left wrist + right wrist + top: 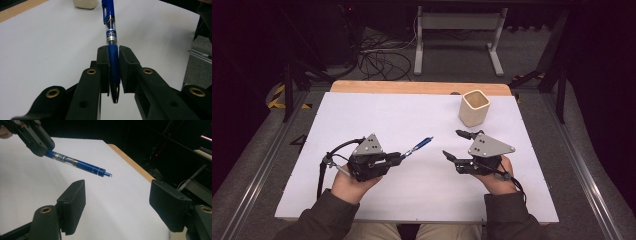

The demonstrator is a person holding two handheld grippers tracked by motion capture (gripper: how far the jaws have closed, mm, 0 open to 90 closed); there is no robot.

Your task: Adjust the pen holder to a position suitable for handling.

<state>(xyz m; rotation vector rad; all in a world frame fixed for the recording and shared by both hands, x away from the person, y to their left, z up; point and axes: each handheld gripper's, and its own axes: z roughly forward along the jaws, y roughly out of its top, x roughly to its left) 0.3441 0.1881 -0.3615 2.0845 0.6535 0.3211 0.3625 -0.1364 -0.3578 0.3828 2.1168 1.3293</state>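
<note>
— From where you stand, what has the left gripper (402, 155) got?

— A blue pen (418, 146). The jaws are clamped tight on its grip section, and most of the barrel sticks out past them, up off the bench (377, 115) and slanting toward the far right, roughly in the direction of the cup (474, 108).

— Which end leads?

— The clicker end, with the clip. In the left gripper view the pen (112, 37) runs straight up between the two black pads, the clear part of the barrel with its printed label just beyond them, and the metal tip pointing back toward the hand. The pads touch it on both sides.

— And the right gripper (454, 145)?

— Its jaws stand apart with nothing between them. It sits to the right of the pen, near it but not touching; the jaws point left and away from the person. In the right gripper view the pen (77, 164) hangs above and beyond the left pad, button end lowest, with the left gripper (32, 135) holding it at the top corner.

— Is the pen over the white sheet?

— Yes, over the middle of it, held in the air, between the two hands. The cup is a cream, squarish thing standing upright toward the far right of the sheet, well apart from the pen and just beyond the right gripper.

— The hands themselves?

— Both come in from the near edge, dark sleeves, each wrapped around its gripper body, cables trailing off.
</note>
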